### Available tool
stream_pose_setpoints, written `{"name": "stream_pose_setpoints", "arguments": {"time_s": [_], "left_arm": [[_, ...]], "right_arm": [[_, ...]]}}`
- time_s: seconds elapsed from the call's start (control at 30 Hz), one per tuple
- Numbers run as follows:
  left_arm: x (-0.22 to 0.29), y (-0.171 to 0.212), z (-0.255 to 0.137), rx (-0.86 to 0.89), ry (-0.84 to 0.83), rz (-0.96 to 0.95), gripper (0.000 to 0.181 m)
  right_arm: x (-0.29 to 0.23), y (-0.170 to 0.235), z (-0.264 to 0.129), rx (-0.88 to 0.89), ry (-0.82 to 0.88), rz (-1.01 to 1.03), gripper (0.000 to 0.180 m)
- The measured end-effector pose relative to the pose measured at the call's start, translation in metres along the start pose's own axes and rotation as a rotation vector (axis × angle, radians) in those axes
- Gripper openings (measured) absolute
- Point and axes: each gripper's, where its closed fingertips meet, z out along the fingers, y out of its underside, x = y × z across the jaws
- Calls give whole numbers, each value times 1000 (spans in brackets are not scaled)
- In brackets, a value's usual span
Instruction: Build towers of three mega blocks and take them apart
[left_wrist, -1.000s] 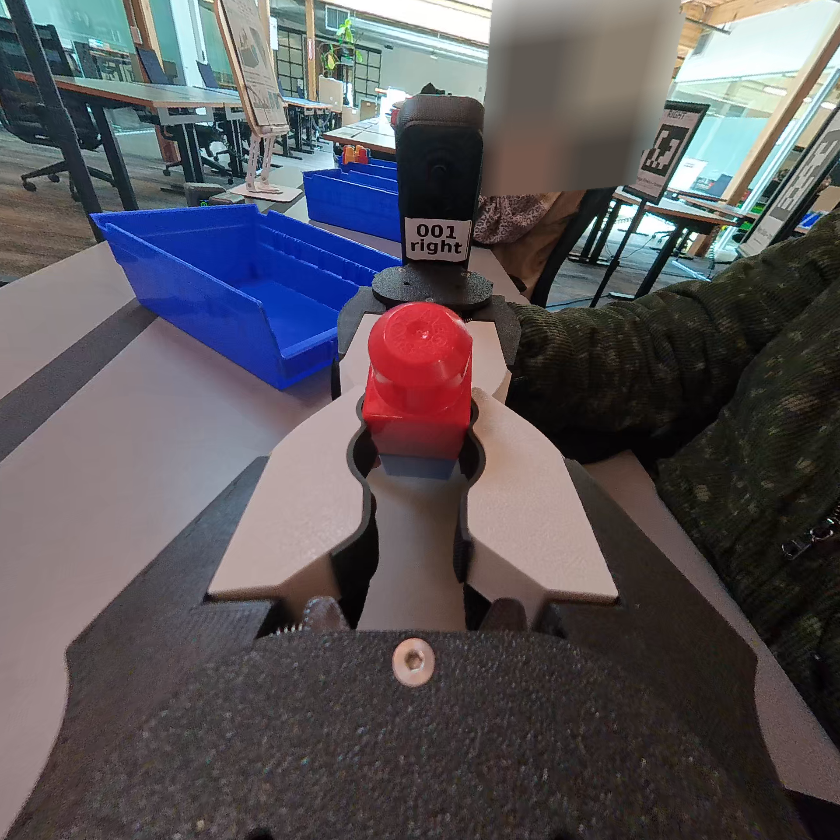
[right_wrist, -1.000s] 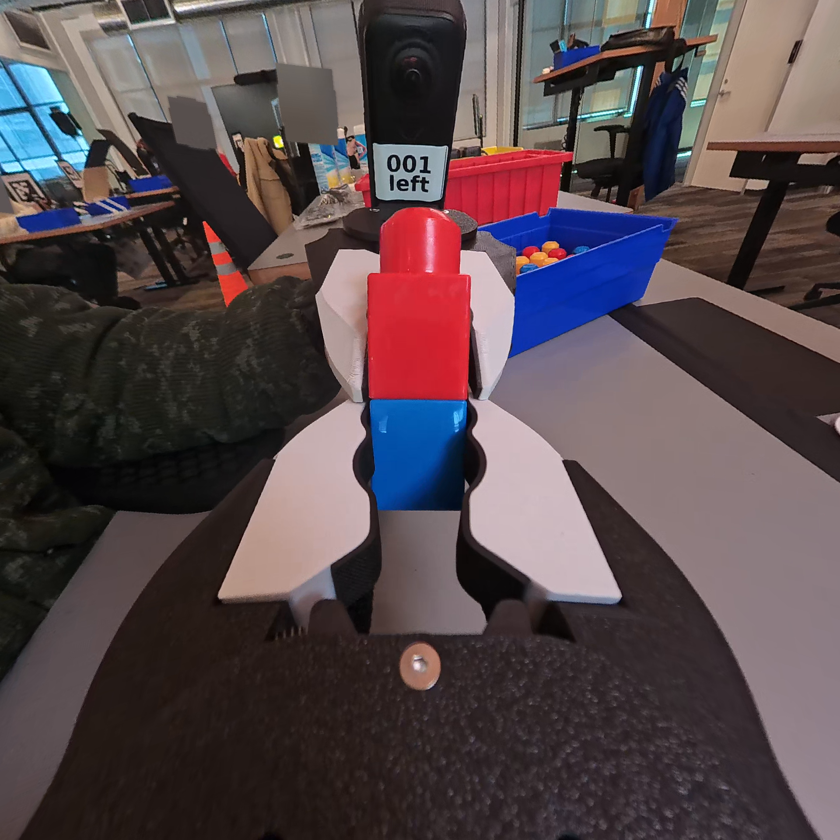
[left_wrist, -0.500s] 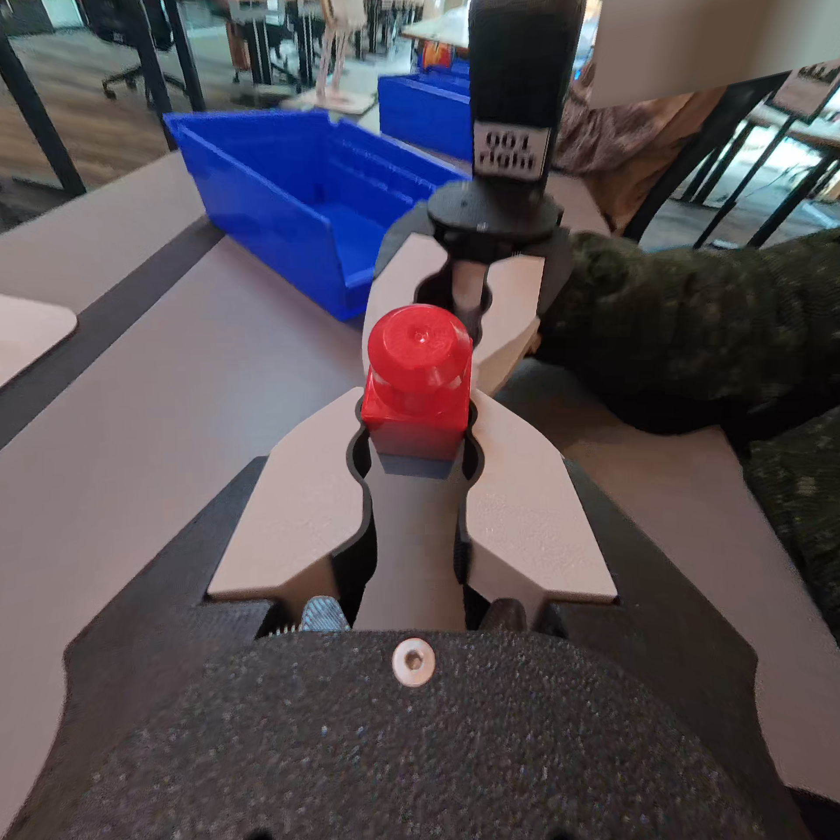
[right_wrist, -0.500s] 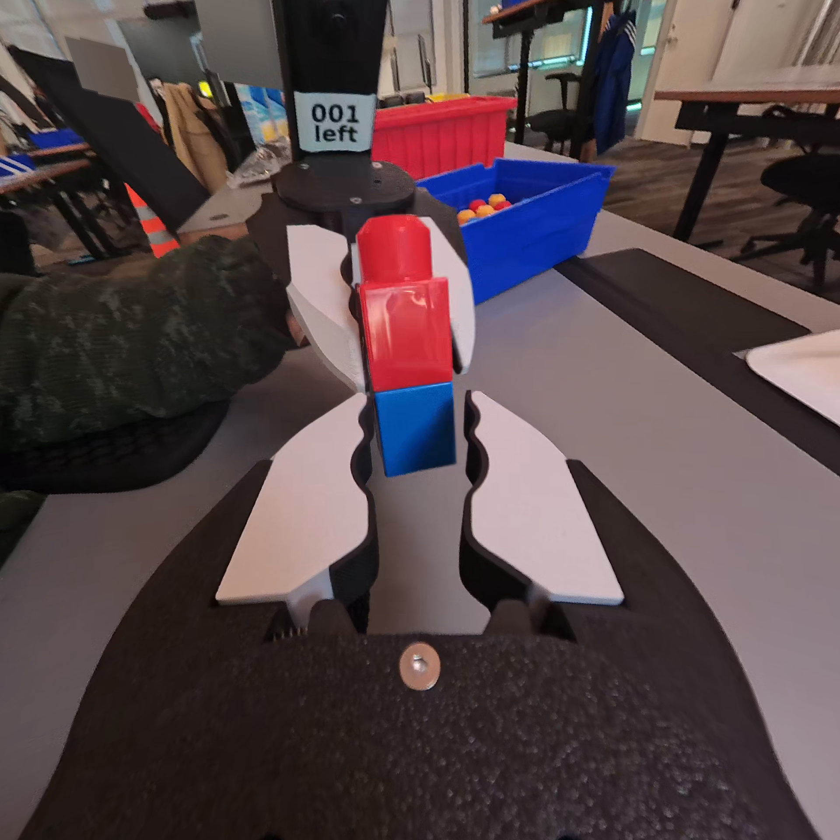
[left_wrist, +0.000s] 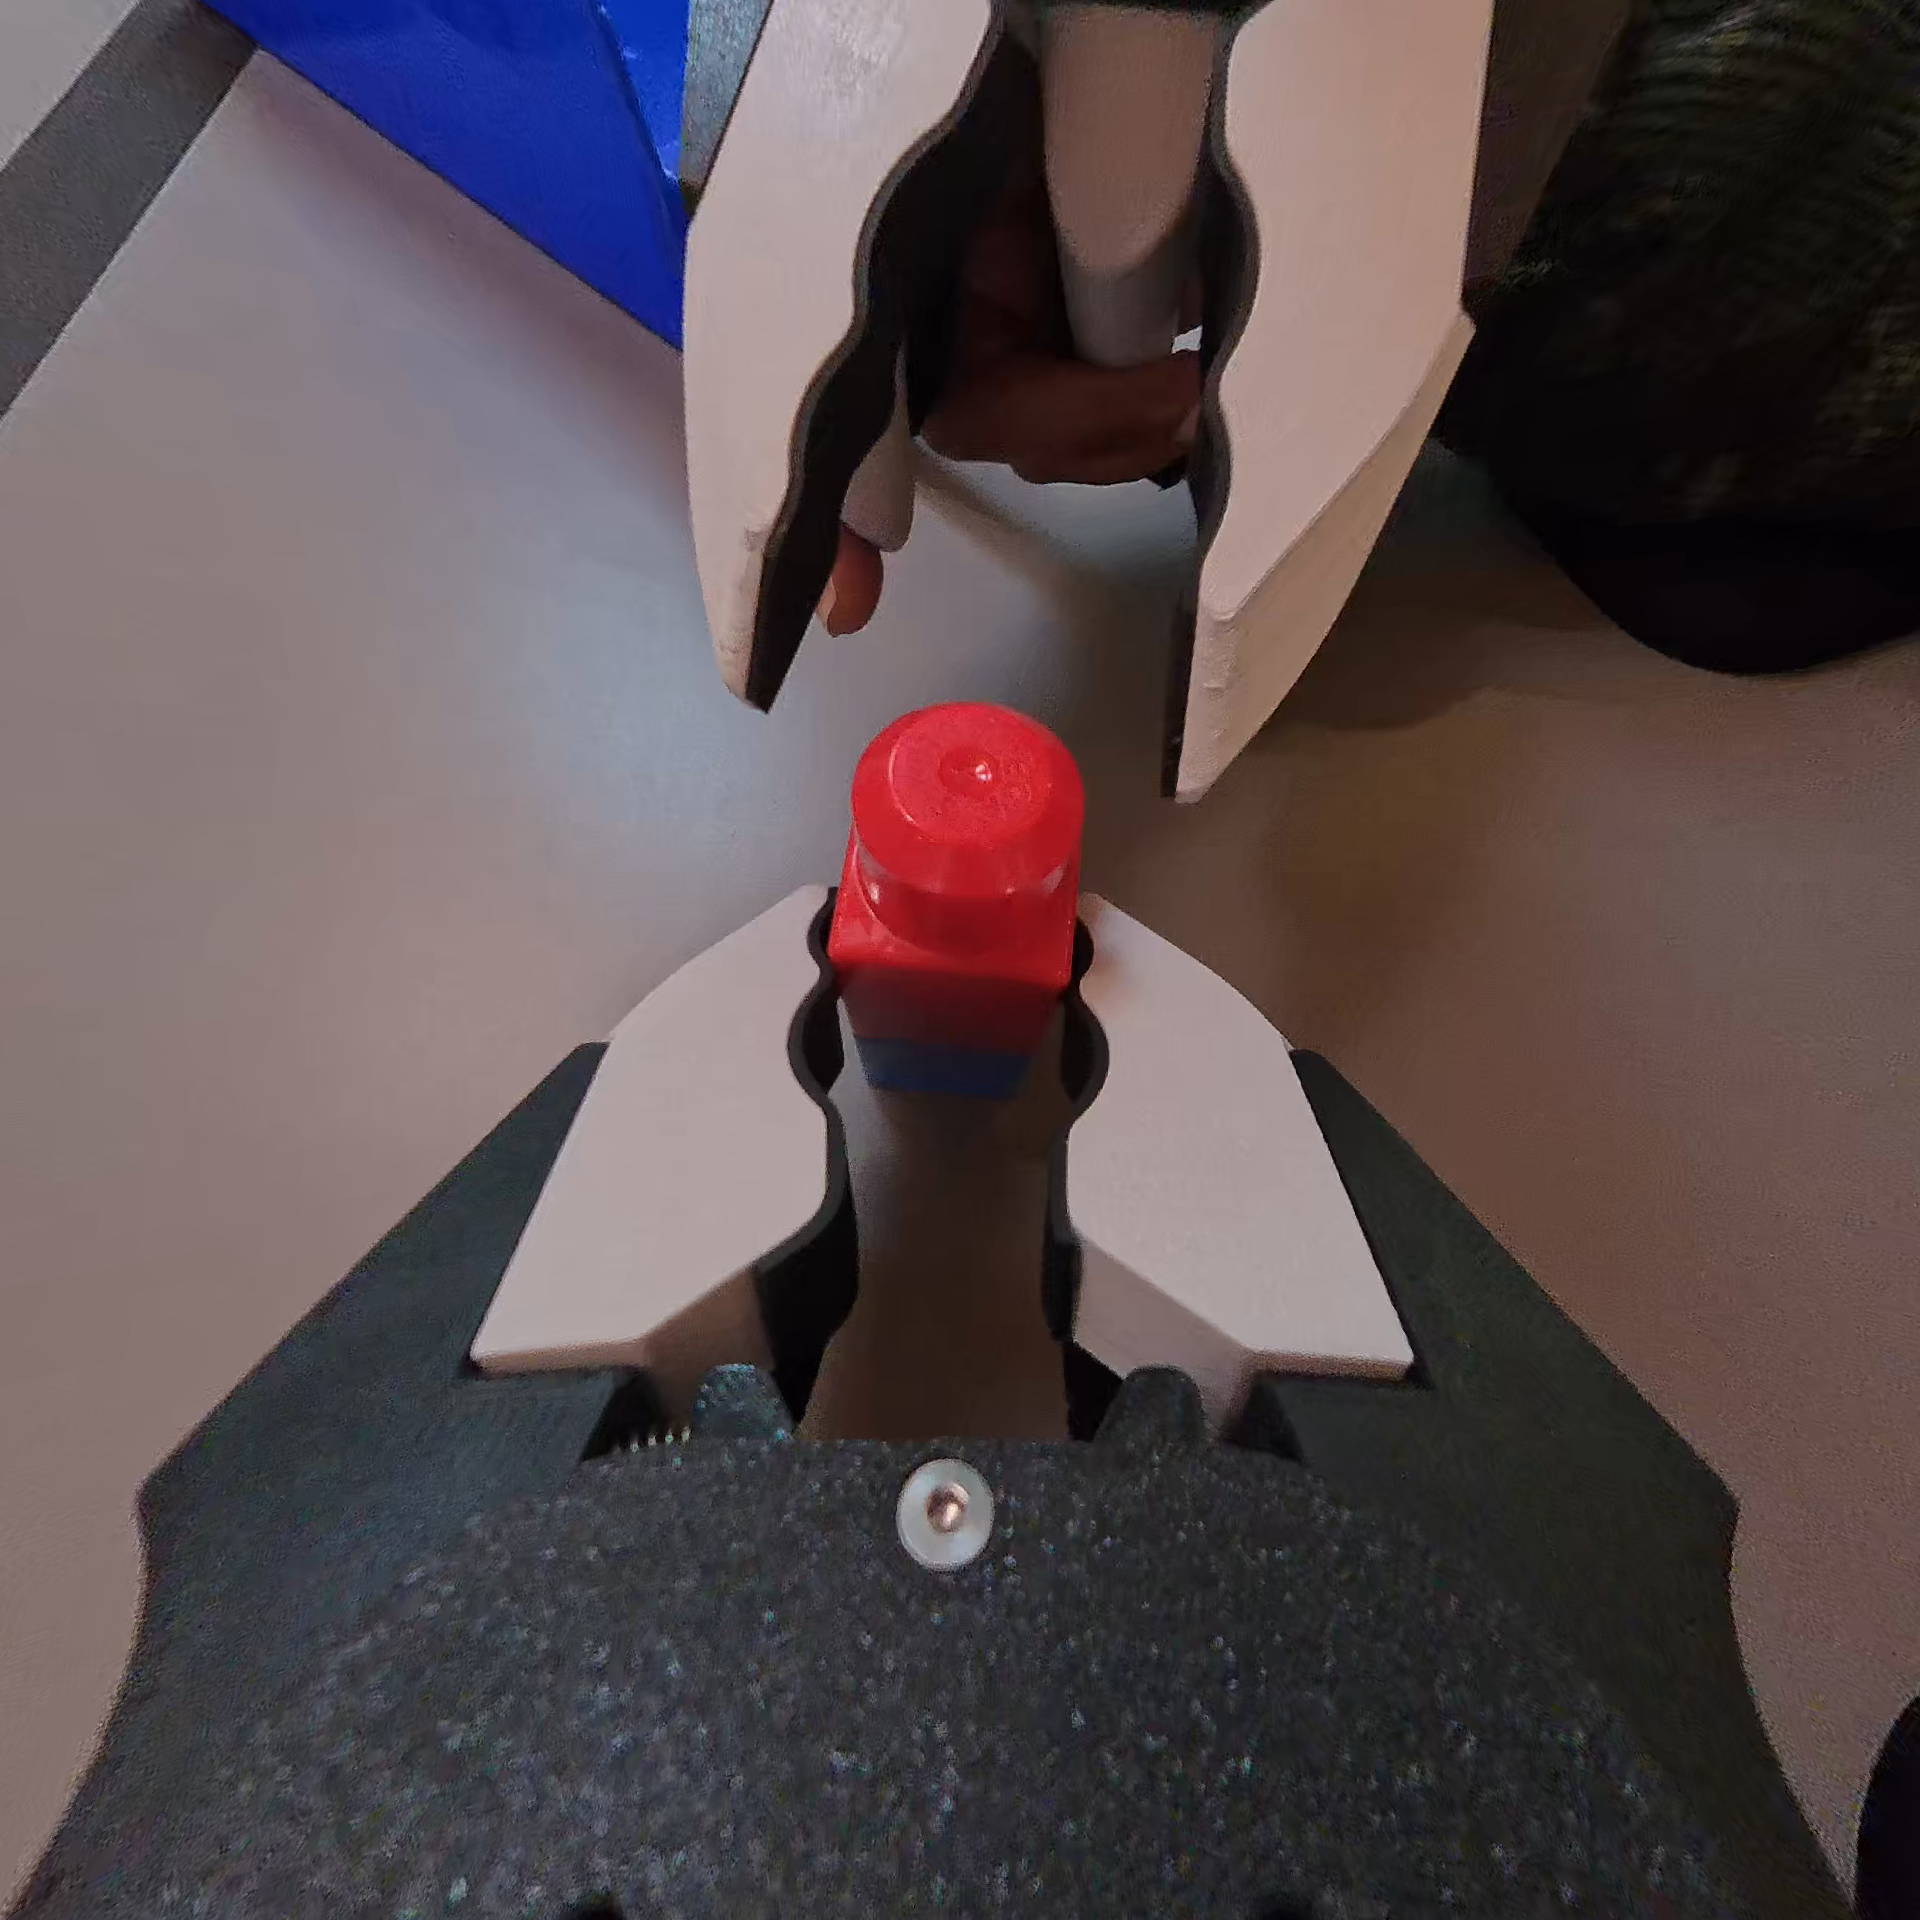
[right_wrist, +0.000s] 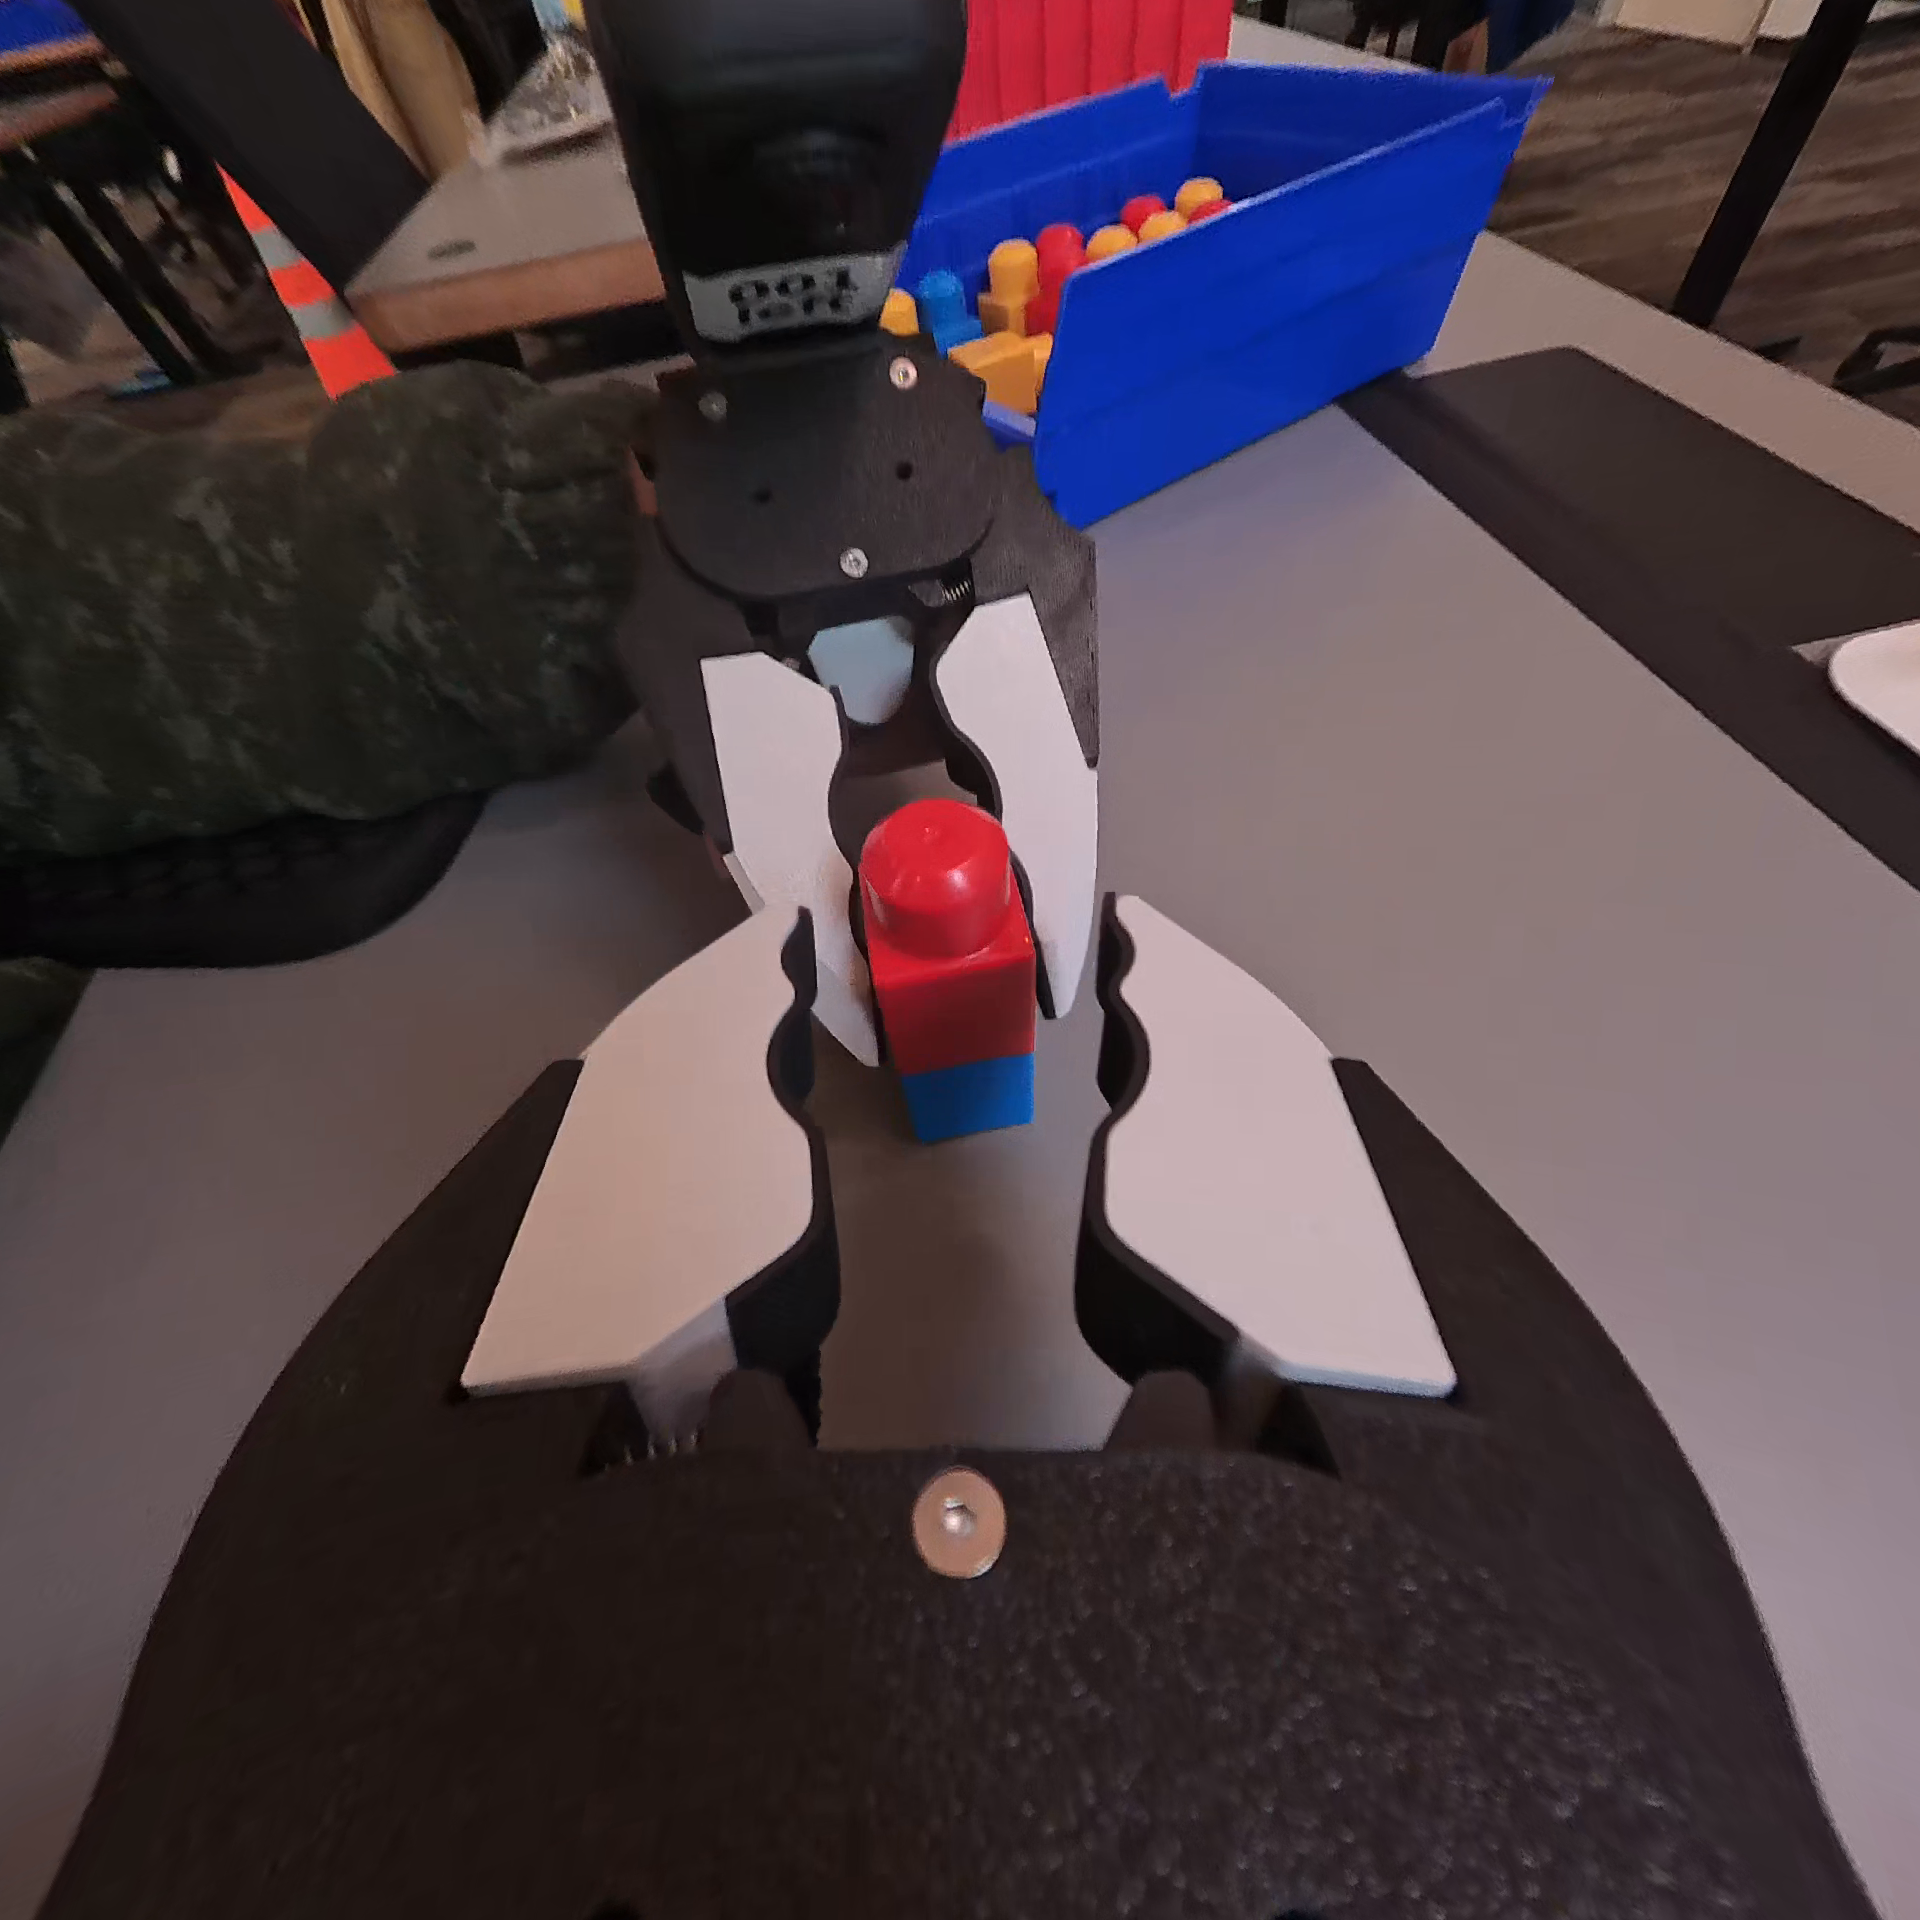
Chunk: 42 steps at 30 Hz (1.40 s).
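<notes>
A red mega block (left_wrist: 966, 810) is stacked on a blue mega block (left_wrist: 940, 1072). My left gripper (left_wrist: 951, 935) is shut on the red block's sides and holds the pair, tilted, just above the grey table. In the right wrist view the red block (right_wrist: 951, 987) and blue block (right_wrist: 971, 1101) show between the left gripper's fingers (right_wrist: 774, 831). My right gripper (right_wrist: 954, 920) is open, its jaws wide apart, a short way back from the pair and touching neither block. It also shows in the left wrist view (left_wrist: 971, 717), facing the stack.
A blue bin (right_wrist: 1247, 312) with several red, yellow and blue blocks stands at the back right, with a red bin (right_wrist: 1039, 52) behind it. Another blue bin (left_wrist: 499, 125) is by the right gripper. A person's green sleeve (right_wrist: 260, 603) rests on the table's left. A dark strip (right_wrist: 1662, 499) crosses the table. My right fingertips sit around 5 centimeters from my left ones.
My right gripper has opened, let go of the blue block and drawn back. My left gripper keeps the red-on-blue pair and has tipped downward toward the table.
</notes>
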Motion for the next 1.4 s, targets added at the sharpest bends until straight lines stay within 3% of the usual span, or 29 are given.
{"name": "stream_pose_setpoints", "arguments": {"time_s": [0.17,0.27,0.37,0.43,0.53,0.63,0.7,0.87,1.4], "left_arm": [[-1,-14,-27,70,7,-11,47],[-19,-30,-63,155,-110,-16,42],[-58,-40,-125,233,-386,-59,32],[-91,-29,-184,247,-658,-157,28],[-119,9,-272,277,-1001,-347,29],[-133,62,-316,254,-1171,-510,37],[-142,97,-319,196,-1204,-602,41],[-164,152,-274,26,-1110,-707,50],[-180,164,-257,-167,-1084,-742,29]], "right_arm": [[-1,9,3,-49,-10,0,63],[-2,13,5,-68,-15,7,66],[-1,14,6,-79,-3,1,68],[0,14,7,-76,4,2,68],[2,13,7,-63,11,13,66],[2,14,11,-57,4,25,64],[0,16,13,-66,-1,24,64],[-3,19,16,-91,-7,15,67],[1,26,21,-110,-1,32,65]]}}
